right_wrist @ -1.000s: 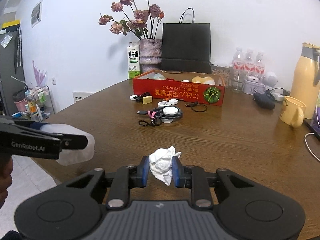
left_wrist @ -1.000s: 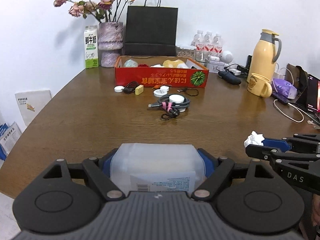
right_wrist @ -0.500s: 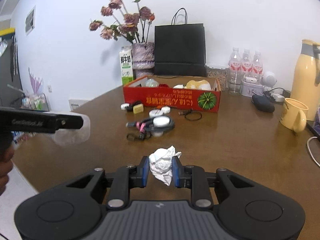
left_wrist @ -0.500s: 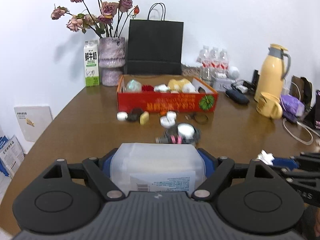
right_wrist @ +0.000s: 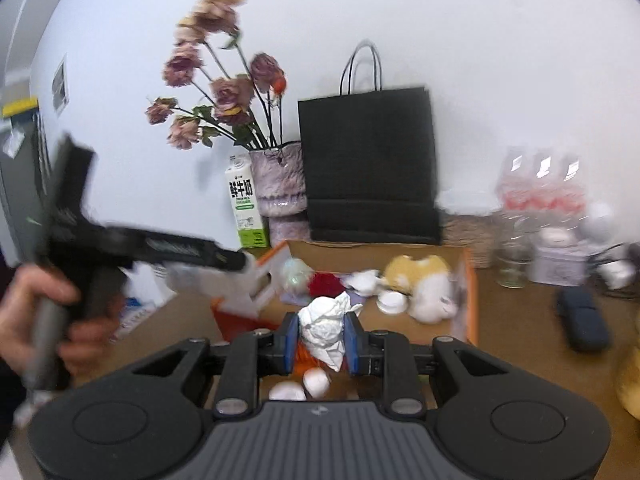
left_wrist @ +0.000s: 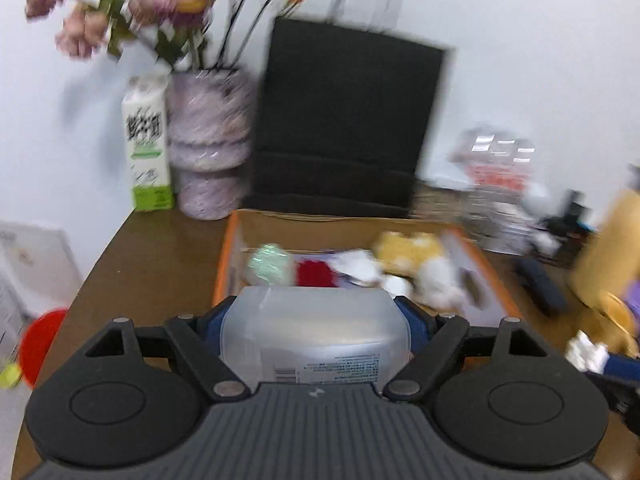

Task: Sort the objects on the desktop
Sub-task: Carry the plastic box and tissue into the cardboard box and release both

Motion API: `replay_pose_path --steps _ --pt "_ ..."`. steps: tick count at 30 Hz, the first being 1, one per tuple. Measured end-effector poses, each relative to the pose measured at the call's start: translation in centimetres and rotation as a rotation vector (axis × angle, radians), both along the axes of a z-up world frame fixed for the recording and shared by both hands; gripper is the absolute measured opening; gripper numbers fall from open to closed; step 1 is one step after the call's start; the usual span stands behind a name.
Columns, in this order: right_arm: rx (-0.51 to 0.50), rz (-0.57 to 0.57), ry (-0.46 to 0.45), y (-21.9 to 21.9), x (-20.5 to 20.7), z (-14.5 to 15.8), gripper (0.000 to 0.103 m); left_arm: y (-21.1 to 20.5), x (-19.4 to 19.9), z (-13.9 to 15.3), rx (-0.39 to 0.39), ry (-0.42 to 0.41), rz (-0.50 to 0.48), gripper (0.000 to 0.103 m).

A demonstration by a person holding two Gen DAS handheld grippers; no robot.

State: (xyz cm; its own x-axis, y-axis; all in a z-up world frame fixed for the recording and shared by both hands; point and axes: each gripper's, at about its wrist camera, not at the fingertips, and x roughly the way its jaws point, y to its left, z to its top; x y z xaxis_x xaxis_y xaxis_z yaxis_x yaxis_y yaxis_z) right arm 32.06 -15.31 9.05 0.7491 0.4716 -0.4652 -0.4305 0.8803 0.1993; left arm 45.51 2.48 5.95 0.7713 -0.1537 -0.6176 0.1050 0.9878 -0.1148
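My left gripper (left_wrist: 316,320) is shut on a translucent plastic box (left_wrist: 314,334) with a printed label, held just in front of the red cardboard box (left_wrist: 228,256). That open box holds a yellow and white plush toy (left_wrist: 416,256), a red item (left_wrist: 314,274), white pieces and a pale green ball (left_wrist: 268,266). My right gripper (right_wrist: 322,340) is shut on a crumpled white tissue (right_wrist: 326,330), above the near wall of the red cardboard box (right_wrist: 470,280). In the right wrist view, a hand (right_wrist: 28,312) holds the left gripper (right_wrist: 236,262) at the box's left end.
Behind the box stand a black paper bag (right_wrist: 368,168), a vase of dried roses (right_wrist: 280,184) and a milk carton (right_wrist: 244,208). Water bottles (right_wrist: 540,196), a dark case (right_wrist: 584,320) and a yellow mug (left_wrist: 616,320) lie to the right on the brown table (left_wrist: 160,248).
Both grippers have swept forward and a little up, from the table's near edge to the red box. Each keeps its grip. The cables and small items now lie below, mostly out of sight.
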Motion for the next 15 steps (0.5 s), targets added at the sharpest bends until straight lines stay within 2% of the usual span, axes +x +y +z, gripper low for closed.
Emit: replay_pose_path --steps 2,5,6,8,9,11,13,15 --pt "0.056 0.008 0.072 0.5 4.9 0.6 0.023 -0.6 4.4 -1.6 0.018 0.083 -0.001 0.083" --pt "0.027 0.003 0.151 2.4 12.0 0.4 0.023 -1.1 9.2 -4.6 0.044 0.193 0.045 0.083" --pt "0.005 0.005 0.184 3.0 14.3 -0.3 0.023 -1.1 10.4 -5.4 0.057 0.204 0.082 0.083" --pt "-0.048 -0.005 0.262 4.5 18.8 -2.5 0.023 -1.5 12.5 -7.0 0.09 0.225 0.084 0.083" --pt "-0.077 -0.009 0.304 5.3 20.7 -3.7 0.023 -1.7 13.3 -7.6 0.112 0.23 0.093 0.083" --pt "-0.134 -0.026 0.346 6.7 23.6 -6.1 0.023 -2.2 13.5 -7.7 0.153 0.135 0.124 0.083" --pt "-0.177 -0.05 0.342 7.6 25.4 -7.9 0.023 -2.4 13.0 -8.1 0.161 0.057 0.141 0.083" --pt "-0.185 -0.054 0.367 8.4 26.4 -9.5 0.023 -2.5 13.4 -9.2 0.19 0.098 0.103 0.084"
